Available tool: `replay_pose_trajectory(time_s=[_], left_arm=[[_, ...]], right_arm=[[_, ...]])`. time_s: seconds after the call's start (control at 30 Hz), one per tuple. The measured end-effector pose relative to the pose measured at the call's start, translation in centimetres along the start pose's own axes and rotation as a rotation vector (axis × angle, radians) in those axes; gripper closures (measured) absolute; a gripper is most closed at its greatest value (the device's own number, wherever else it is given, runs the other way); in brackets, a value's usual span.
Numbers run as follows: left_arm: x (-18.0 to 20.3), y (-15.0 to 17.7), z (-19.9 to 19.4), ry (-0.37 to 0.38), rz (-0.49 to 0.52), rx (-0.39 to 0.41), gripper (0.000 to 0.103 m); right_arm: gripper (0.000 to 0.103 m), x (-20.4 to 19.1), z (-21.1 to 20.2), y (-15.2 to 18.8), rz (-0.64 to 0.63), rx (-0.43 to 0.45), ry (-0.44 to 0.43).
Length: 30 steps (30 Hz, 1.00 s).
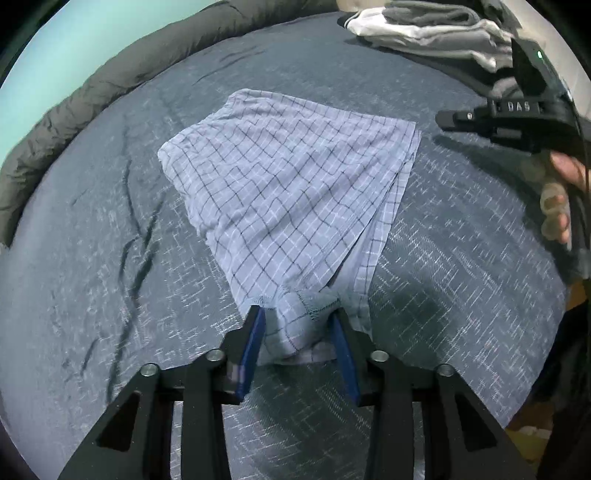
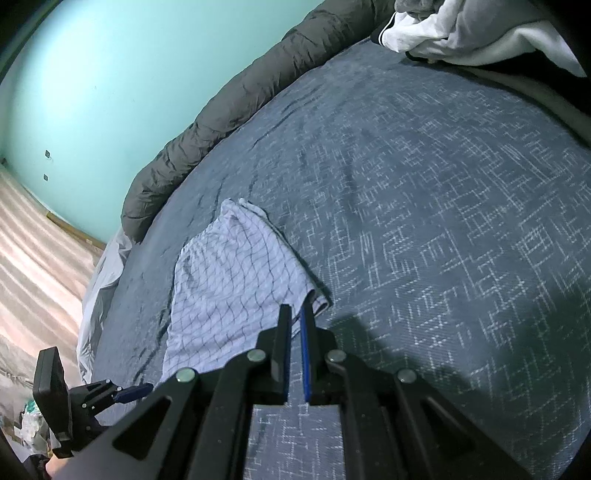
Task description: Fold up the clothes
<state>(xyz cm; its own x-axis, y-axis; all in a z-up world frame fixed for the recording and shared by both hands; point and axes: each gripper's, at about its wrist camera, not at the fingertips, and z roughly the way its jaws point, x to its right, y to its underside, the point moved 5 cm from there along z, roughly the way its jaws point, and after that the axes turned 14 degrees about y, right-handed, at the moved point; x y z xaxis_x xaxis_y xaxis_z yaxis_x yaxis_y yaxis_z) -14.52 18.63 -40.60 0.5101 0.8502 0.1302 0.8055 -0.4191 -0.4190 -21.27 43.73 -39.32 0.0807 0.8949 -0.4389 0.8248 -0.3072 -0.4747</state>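
Light-blue checked shorts (image 1: 288, 177) lie folded on the blue-grey bedspread (image 1: 110, 295). My left gripper (image 1: 297, 317) is open, and the near stitched hem bunches up between its blue pads without being pinched. My right gripper (image 1: 443, 119), held by a hand (image 1: 557, 206), hovers above the bed to the right of the shorts and casts a shadow there. In the right wrist view my right gripper (image 2: 295, 314) shows only a thin slit between its fingers and holds nothing; the shorts (image 2: 229, 280) lie just ahead and to the left. The left gripper (image 2: 144, 388) sits at the cloth's near corner.
A rolled dark-grey duvet (image 1: 74, 107) lines the far edge of the bed. A pile of white and grey clothes (image 1: 424, 29) sits at the back right. Beyond the duvet (image 2: 221, 122) is a teal wall, with striped flooring (image 2: 33, 240) at the left.
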Motion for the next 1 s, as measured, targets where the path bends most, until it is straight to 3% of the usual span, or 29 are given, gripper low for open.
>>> replay_pose_trajectory(time_s=[0.03,0.1,0.3,0.37,0.53,0.77,0.87,1.0], left_arm=[[-0.1,0.0,-0.3,0.010,-0.010,0.010,0.093],[-0.2,0.0,-0.9,0.033,-0.026,0.028,0.096],[-0.3,0.7,-1.9,0.082,-0.048,0.038,0.097],[-0.8,1.1,-1.2,0.100,-0.071,0.008,0.096],[-1.0,1.4,-2.0,0.159,-0.109,0.016,0.072],[-2.5,0.7,-3.0,0.208,-0.186,0.074,0.064],[-3.0,0.4,-1.4,0.190,-0.209,0.063,0.064],[-3.0,1.9,1.8,0.164,-0.223,-0.028,0.064]], right_arm=[[0.099,0.0,0.0,0.0,0.000,-0.001,0.001],[0.099,0.0,0.1,0.0,-0.001,-0.002,0.001],[0.099,-0.4,0.4,0.2,-0.011,-0.008,0.000],[0.099,-0.6,0.5,0.4,-0.016,-0.012,0.001],[0.099,-0.8,0.6,0.6,-0.025,-0.016,0.005],[0.099,-1.0,0.9,0.2,-0.025,-0.013,0.008],[0.099,-1.5,1.2,0.3,-0.036,-0.017,0.005],[0.099,-2.1,1.7,0.6,-0.057,-0.028,0.006]])
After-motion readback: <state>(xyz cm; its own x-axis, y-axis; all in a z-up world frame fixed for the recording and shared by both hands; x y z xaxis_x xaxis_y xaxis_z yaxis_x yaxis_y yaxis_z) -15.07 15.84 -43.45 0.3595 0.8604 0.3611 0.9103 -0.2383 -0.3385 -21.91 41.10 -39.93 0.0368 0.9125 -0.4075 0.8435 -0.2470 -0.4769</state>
